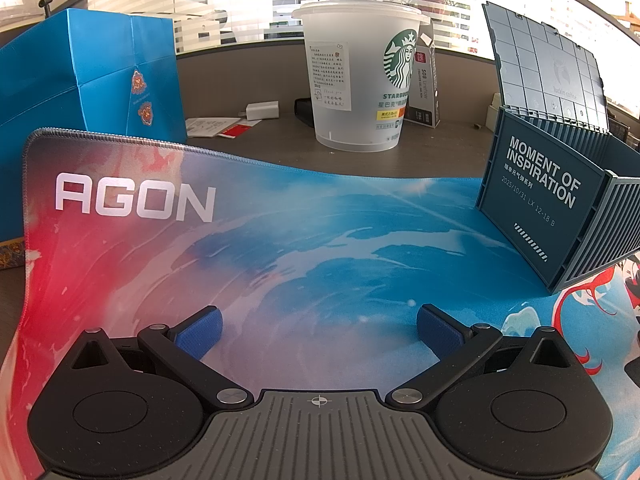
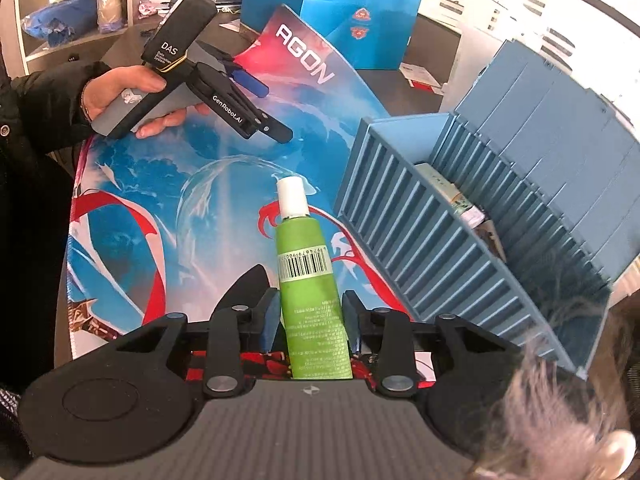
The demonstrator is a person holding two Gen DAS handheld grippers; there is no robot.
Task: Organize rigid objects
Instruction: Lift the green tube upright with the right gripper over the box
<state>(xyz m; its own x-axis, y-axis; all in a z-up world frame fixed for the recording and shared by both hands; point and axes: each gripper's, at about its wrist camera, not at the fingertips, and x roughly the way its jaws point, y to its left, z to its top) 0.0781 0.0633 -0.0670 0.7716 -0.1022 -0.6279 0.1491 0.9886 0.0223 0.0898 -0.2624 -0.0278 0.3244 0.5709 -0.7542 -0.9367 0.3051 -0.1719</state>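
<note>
A green tube [image 2: 306,264] with a white cap and a barcode label sits between the blue pads of my right gripper [image 2: 311,312], which is shut on its lower body. The cap points away from me, above the mat. Just right of it stands a blue container-style box [image 2: 420,240] with its lid [image 2: 560,128] up and a few small items [image 2: 460,200] inside. My left gripper [image 1: 319,326] is open over the mat with nothing between its fingers; in the right wrist view a hand holds this left gripper [image 2: 268,108] at the upper left. The same box [image 1: 536,200] stands to its right.
The colourful AGON mat [image 1: 280,240] covers the desk. Behind it stand a frosted Starbucks cup [image 1: 360,80], a blue paper bag [image 1: 80,92], a white charger [image 1: 262,111] and a small carton [image 1: 426,84]. Grey fur [image 2: 560,412] fills the right wrist view's lower right corner.
</note>
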